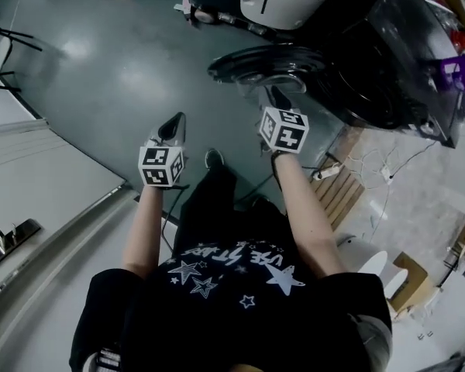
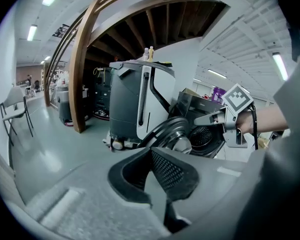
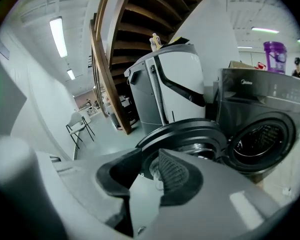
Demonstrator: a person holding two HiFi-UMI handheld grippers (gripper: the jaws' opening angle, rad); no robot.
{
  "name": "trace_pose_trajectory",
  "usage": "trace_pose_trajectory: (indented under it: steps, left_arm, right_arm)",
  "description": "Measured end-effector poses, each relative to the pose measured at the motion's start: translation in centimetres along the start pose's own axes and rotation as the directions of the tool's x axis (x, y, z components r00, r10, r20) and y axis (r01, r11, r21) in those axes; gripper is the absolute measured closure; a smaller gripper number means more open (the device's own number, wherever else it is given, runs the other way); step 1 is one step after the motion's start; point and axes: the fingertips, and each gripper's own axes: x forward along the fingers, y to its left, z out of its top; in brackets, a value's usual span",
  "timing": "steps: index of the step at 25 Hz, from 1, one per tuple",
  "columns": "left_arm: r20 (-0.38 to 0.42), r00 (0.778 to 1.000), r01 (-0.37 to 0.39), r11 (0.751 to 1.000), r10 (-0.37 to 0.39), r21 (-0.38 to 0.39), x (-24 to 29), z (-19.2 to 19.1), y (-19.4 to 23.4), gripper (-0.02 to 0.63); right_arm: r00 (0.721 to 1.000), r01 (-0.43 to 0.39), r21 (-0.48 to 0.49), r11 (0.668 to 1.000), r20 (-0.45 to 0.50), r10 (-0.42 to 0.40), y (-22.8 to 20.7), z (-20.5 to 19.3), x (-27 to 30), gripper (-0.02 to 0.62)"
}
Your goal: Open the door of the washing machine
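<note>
Head view first: the round black door point(image 1: 256, 62) of the dark grey front-loading washing machine point(image 1: 380, 76) is already swung well out over the grey-green floor point(image 1: 101, 68), so I'd call the job pretty much done. The right gripper point(image 1: 277, 98) is just beside the door's near edge. That makes sense, since it's the side closest to the machine. The left gripper point(image 1: 173, 126) hangs well off to the left, apart from everything. My guess is it's just staying out of the way, because a door only needs one gripper.

Left gripper view: the left gripper point(image 2: 151, 156) has its jaws a narrow gap apart with nothing in them. The door point(image 2: 165, 131) sits far ahead, and the right gripper point(image 2: 202, 120) is over by the drum opening point(image 2: 202, 136).

Right gripper view: the right gripper point(image 3: 149, 156) is also narrowly open. The door point(image 3: 190, 131) is right in front of it and shows through the gap, but the pads don't look clamped on it. The drum opening point(image 3: 262, 139) is fully exposed to the right.
</note>
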Motion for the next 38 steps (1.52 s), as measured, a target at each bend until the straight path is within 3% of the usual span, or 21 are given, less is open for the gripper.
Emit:
trace_pose_trajectory:
  steps: [10, 17, 38]
  left_arm:
    - [0.065, 0.989, 0.125, 0.988, -0.132, 0.094, -0.5, 4.3, -13.6, 0.595]
    - [0.121, 0.966, 0.211, 0.966, -0.229, 0.147, -2.1, 6.8, -21.9, 0.595]
    - [0.155, 0.931, 0.288, 0.926, -0.330, 0.245, -8.7, 3.0, -37.9, 0.595]
  right_arm:
    - [0.982, 0.103, -0.042, 0.994, 0.163, -0.095, -10.1, 1.9, -14.1, 0.566]
    - [0.962, 0.154, 0.013, 0.988, 0.227, -0.153, -15.1, 1.7, -22.1, 0.591]
    - [0.927, 0.201, 0.075, 0.977, 0.307, -0.214, -22.4, -6.5, -40.0, 0.591]
